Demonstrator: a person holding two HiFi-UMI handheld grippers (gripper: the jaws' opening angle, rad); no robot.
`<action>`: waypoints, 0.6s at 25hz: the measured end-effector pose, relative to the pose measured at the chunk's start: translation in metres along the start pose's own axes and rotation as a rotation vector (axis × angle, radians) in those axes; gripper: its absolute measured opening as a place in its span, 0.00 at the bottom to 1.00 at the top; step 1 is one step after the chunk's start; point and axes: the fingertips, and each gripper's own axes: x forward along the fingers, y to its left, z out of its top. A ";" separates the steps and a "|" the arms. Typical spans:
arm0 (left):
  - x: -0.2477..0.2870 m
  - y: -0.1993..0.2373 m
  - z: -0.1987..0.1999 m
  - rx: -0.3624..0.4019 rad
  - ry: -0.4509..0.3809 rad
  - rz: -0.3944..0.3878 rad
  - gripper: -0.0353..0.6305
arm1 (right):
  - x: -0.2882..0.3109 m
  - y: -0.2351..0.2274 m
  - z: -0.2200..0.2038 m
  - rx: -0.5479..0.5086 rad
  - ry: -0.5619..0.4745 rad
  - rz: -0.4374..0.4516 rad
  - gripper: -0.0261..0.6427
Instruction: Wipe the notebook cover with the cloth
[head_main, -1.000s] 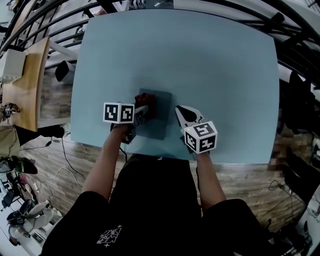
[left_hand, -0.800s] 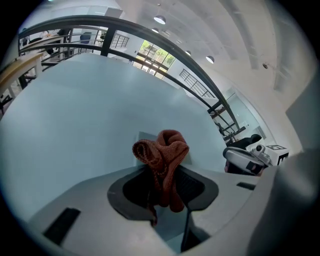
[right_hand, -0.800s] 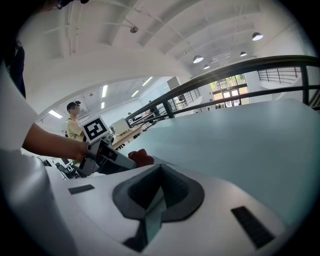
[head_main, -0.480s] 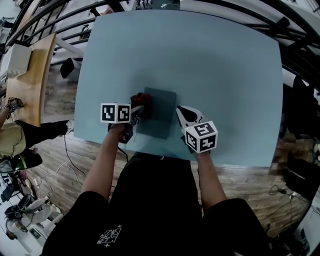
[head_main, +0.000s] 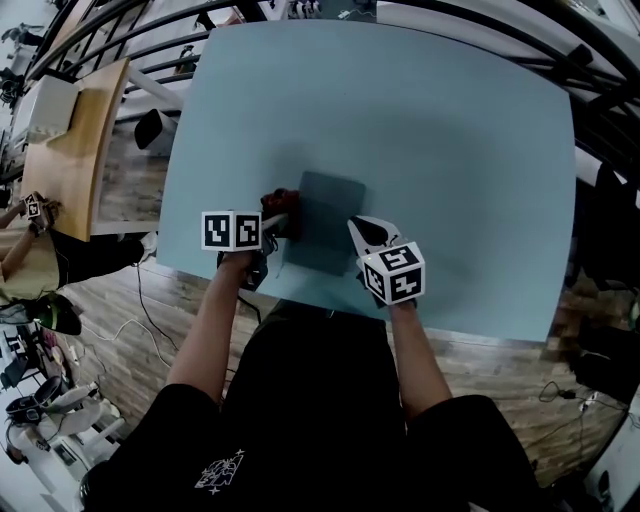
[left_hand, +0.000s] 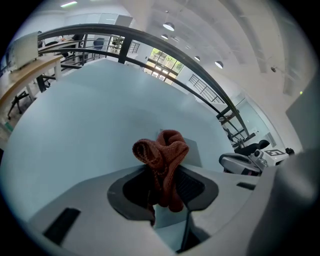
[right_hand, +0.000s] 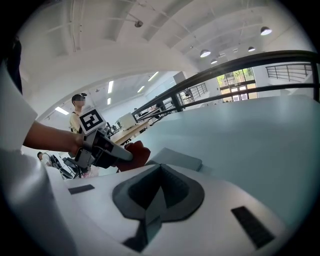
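Resting the grey notebook (head_main: 325, 225) flat on the pale blue desk (head_main: 450, 130), close to the desk's 6 o'clock edge. Bunching the rust-red knitted cloth (left_hand: 162, 152) at the notebook's 9 o'clock edge, contact with the cover being hard to judge. Gripping that cloth in the left claw (head_main: 284, 222), jaws pinching tight on its lower folds, the wad sticking out beyond the tips. Holding the right claw (head_main: 357, 228) at the notebook's 3 o'clock edge, jaws pressing together with nothing between them. Standing well apart at the desk's 9 o'clock, a wooden side table (head_main: 75, 150).
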 end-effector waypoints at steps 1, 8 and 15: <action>-0.003 0.001 -0.001 -0.003 -0.004 0.002 0.26 | 0.001 0.002 0.000 0.000 -0.001 0.005 0.04; -0.021 0.001 -0.004 -0.013 -0.036 -0.001 0.26 | 0.000 0.003 0.009 0.006 -0.028 0.006 0.04; -0.015 -0.040 0.002 0.053 -0.030 -0.081 0.26 | -0.010 -0.002 0.012 0.024 -0.053 -0.025 0.04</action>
